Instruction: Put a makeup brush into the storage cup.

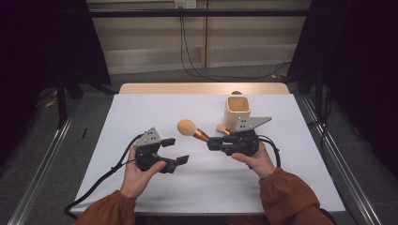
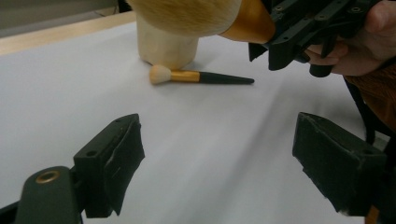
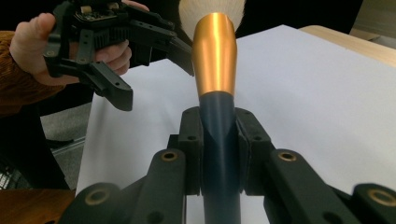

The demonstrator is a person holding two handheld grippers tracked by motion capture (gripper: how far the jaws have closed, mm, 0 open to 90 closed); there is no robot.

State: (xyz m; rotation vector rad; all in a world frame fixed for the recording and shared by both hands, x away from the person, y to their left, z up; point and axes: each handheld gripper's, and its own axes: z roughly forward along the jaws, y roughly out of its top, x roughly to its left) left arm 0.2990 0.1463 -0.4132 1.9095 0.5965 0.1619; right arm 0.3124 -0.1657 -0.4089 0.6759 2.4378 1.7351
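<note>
At the left of the high view, the left gripper (image 1: pixel 176 150) rested in the person's left hand (image 1: pixel 136 176) just above the white table (image 1: pixel 141 112), its cable trailing off toward the near left corner. Its jaws stood well apart with nothing between them; in the left gripper view only bare table surface showed in the gap, and no pad touched anything. The jaws pointed toward the middle of the table, where the big brush was.

Between the two grippers, the large makeup brush (image 1: pixel 192 130) hung in the air above the table, its tan bristle head toward the left gripper and its copper-coloured ferrule leading back to a dark handle. In the right gripper view the handle (image 3: pixel 219 154) ran straight up between the two pads, which pressed on it from both sides, so the right gripper (image 1: pixel 212 143) was clamped on the large makeup brush. The brush head was near the left gripper's jaws but apart from them.

Further right, a small makeup brush (image 2: pixel 198 76) lay flat on the table, its pale head just beside the base of the cream-coloured cup (image 1: pixel 237 112); whether they touched could not be told. The cup stood upright toward the far right part of the table, behind the right gripper. The person's right hand (image 1: pixel 253 159) held that gripper's body, with an orange-brown sleeve (image 1: pixel 291 197) coming in from the bottom edge.
</note>
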